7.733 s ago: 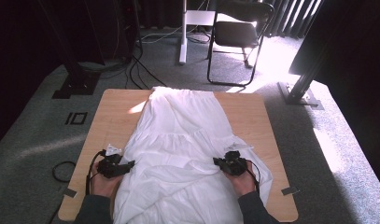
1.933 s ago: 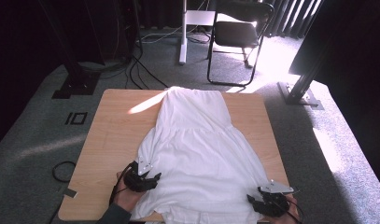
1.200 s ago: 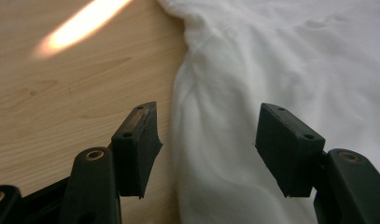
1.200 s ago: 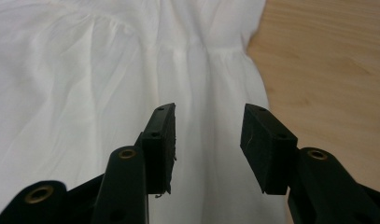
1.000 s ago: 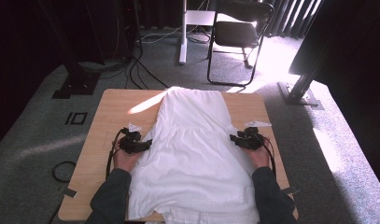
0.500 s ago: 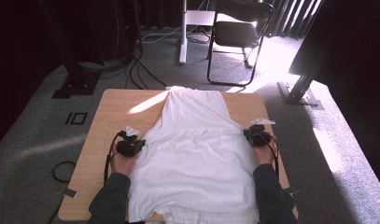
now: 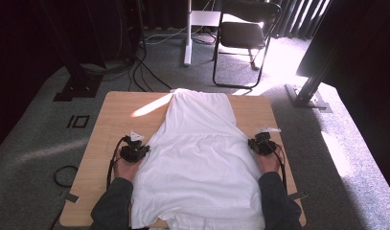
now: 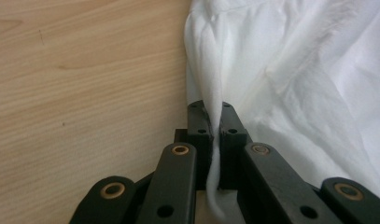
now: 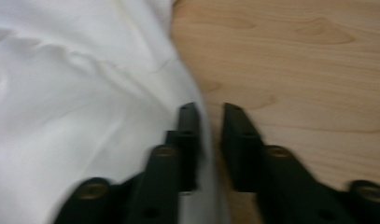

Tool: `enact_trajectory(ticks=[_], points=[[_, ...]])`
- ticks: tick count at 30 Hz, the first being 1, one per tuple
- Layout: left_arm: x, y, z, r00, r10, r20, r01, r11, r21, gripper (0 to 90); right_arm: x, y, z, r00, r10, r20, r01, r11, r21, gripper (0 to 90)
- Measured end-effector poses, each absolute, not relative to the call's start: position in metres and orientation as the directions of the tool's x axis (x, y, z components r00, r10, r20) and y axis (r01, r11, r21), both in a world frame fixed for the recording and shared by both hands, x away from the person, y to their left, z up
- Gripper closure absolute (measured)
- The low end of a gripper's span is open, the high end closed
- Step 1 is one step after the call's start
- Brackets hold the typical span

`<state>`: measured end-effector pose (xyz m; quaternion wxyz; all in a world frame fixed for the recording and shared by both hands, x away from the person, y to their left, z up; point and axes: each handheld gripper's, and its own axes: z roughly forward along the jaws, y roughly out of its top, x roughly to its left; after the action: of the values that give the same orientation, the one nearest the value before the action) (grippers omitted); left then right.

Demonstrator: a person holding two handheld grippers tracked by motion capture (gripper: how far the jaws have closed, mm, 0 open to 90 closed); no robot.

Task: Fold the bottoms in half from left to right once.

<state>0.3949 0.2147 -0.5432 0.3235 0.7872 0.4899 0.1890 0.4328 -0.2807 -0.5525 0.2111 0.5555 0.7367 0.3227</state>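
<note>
A white garment [image 7: 197, 158] lies spread flat along the wooden table [image 7: 117, 115], its narrow end at the far edge. My left gripper [image 7: 144, 150] is at the garment's left edge near the waist. In the left gripper view it [image 8: 212, 109] is shut on a pinched fold of the white cloth [image 8: 295, 70]. My right gripper [image 7: 253, 143] is at the opposite edge. The right gripper view is blurred; its jaws [image 9: 210, 114] stand close together with the cloth's edge [image 9: 61, 93] in the narrow slot between them.
Bare wood [image 8: 85, 70] borders the garment on both sides. Behind the table stand a folding chair [image 7: 245, 33] and a white post [image 7: 188, 43]. Cables [image 7: 144, 72] run over the carpet. A metal stand base [image 7: 307, 98] sits at the right.
The right hand has moved outward to the garment's right edge and sunk slightly. The garment's waist is now spread wider and flatter. The left hand has hardly moved.
</note>
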Motion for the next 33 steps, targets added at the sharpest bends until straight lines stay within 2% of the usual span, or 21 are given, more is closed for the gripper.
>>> enact_trajectory(ticks=[1, 5, 12, 13, 14, 16, 17, 18, 19, 20, 21, 23, 26, 29, 32, 33], points=[[0.393, 0.217, -0.543, 0.453, 0.891, -0.02, 0.648, -0.314, 0.694, 88.2, 0.43, -0.279, -0.552, -0.298, 0.953, 0.046, 0.684, 0.18, 0.707, 88.7], [0.377, 0.228, -0.543, 0.465, 0.884, -0.033, 0.65, -0.316, 0.691, 88.3, 0.409, -0.274, -0.553, -0.317, 0.947, 0.058, 0.683, 0.185, 0.707, 89.3], [0.315, 0.242, -0.54, 0.501, 0.865, -0.01, 0.628, -0.356, 0.692, 88.0, 0.346, -0.27, -0.555, -0.367, 0.927, 0.082, 0.675, 0.205, 0.709, 89.4], [0.315, 0.242, -0.54, 0.501, 0.865, -0.01, 0.628, -0.356, 0.692, 88.0, 0.346, -0.27, -0.555, -0.367, 0.927, 0.082, 0.675, 0.205, 0.709, 89.4], [0.297, 0.245, -0.542, 0.505, 0.863, -0.021, 0.626, -0.35, 0.697, 87.9, 0.328, -0.271, -0.556, -0.378, 0.922, 0.087, 0.669, 0.207, 0.714, 89.3], [0.297, 0.245, -0.542, 0.505, 0.863, -0.021, 0.626, -0.35, 0.697, 87.8, 0.32, -0.272, -0.557, -0.378, 0.921, 0.098, 0.673, 0.201, 0.711, 89.3], [0.278, 0.249, -0.548, 0.512, 0.857, -0.063, 0.634, -0.328, 0.7, 87.7, 0.307, -0.276, -0.557, -0.367, 0.92, 0.135, 0.688, 0.171, 0.705, 89.2], [0.276, 0.25, -0.548, 0.516, 0.853, -0.075, 0.635, -0.323, 0.702, 87.3, 0.3, -0.277, -0.558, -0.366, 0.918, 0.154, 0.693, 0.158, 0.703, 89.2], [0.273, 0.252, -0.546, 0.523, 0.849, -0.072, 0.621, -0.321, 0.715, 84.7, 0.297, -0.278, -0.557, -0.365, 0.918, 0.156, 0.695, 0.157, 0.701, 89.1], [0.272, 0.253, -0.543, 0.514, 0.855, -0.062, 0.605, -0.311, 0.733, 77.3, 0.294, -0.279, -0.557, -0.363, 0.919, 0.155, 0.699, 0.159, 0.697, 88.3], [0.273, 0.254, -0.54, 0.507, 0.86, -0.056, 0.595, -0.302, 0.745, 68.6, 0.293, -0.278, -0.557, -0.367, 0.918, 0.149, 0.695, 0.165, 0.7, 82.0], [0.278, 0.256, -0.529, 0.497, 0.865, -0.07, 0.572, -0.266, 0.776, 59.6, 0.296, -0.278, -0.554, -0.381, 0.914, 0.142, 0.677, 0.171, 0.715, 65.2], [0.292, 0.252, -0.514, 0.489, 0.871, -0.047, 0.545, -0.262, 0.796, 51.4, 0.305, -0.273, -0.542, -0.404, 0.903, 0.148, 0.628, 0.156, 0.762, 54.6], [0.32, 0.238, -0.505, 0.503, 0.864, -0.031, 0.533, -0.282, 0.798, 49.2, 0.324, -0.258, -0.525, -0.454, 0.883, 0.122, 0.578, 0.188, 0.794, 51.7], [0.339, 0.226, -0.506, 0.513, 0.858, -0.028, 0.54, -0.297, 0.787, 48.4, 0.353, -0.233, -0.517, -0.51, 0.854, 0.097, 0.551, 0.238, 0.8, 52.7], [0.346, 0.222, -0.508, 0.514, 0.857, -0.032, 0.548, -0.299, 0.781, 48.4, 0.353, -0.233, -0.517, -0.51, 0.854, 0.097, 0.551, 0.238, 0.8, 52.7]])
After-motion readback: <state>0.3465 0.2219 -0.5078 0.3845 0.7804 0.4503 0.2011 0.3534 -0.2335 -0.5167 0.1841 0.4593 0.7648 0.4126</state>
